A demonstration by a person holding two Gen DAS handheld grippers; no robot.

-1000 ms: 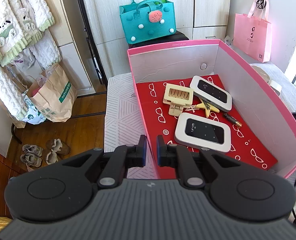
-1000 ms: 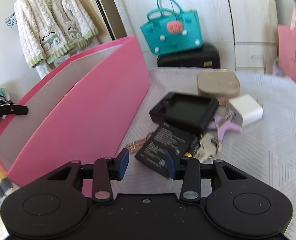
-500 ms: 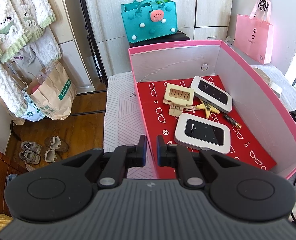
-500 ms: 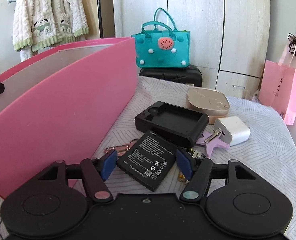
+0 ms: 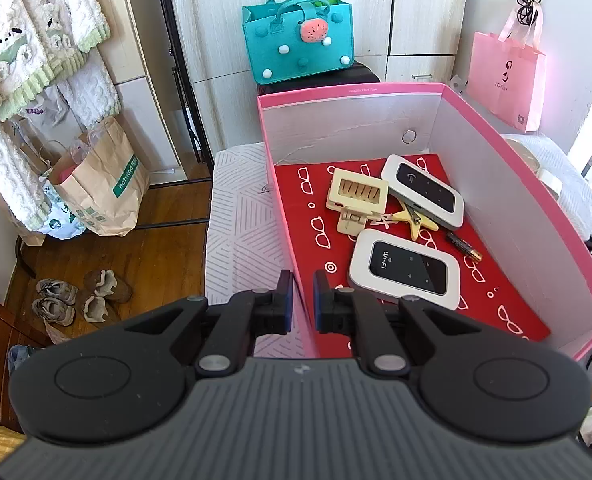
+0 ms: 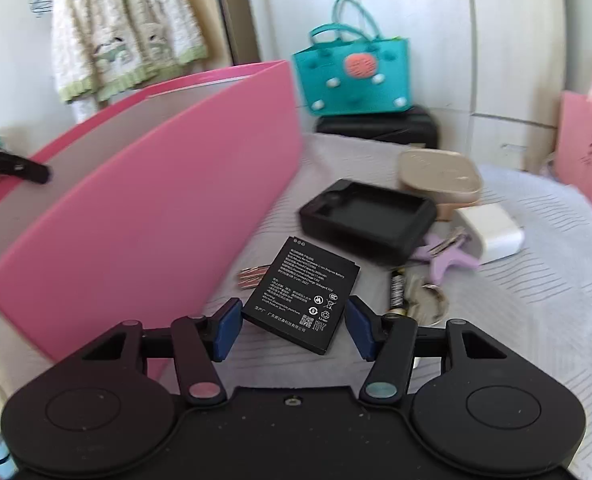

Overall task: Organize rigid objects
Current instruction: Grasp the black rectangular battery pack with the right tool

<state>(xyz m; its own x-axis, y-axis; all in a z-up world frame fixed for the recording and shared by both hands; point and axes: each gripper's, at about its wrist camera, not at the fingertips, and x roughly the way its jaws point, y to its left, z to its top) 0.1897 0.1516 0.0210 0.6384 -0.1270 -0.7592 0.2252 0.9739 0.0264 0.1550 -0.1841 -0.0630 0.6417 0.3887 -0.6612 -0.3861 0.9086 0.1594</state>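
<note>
Two grippers share the work: the left gripper [image 5: 299, 294], jaws clamped on the pink box [image 5: 568, 248] wall, likely steadies it, while the right gripper [image 6: 292, 326], jaws just closing but still apart, straddles the flat battery [image 6: 302, 294] beside the box.

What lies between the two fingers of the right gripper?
The flat black battery, lying on the cloth; the right gripper straddles its near end, pads apparently not pressing. The right wrist view shows this.
</note>
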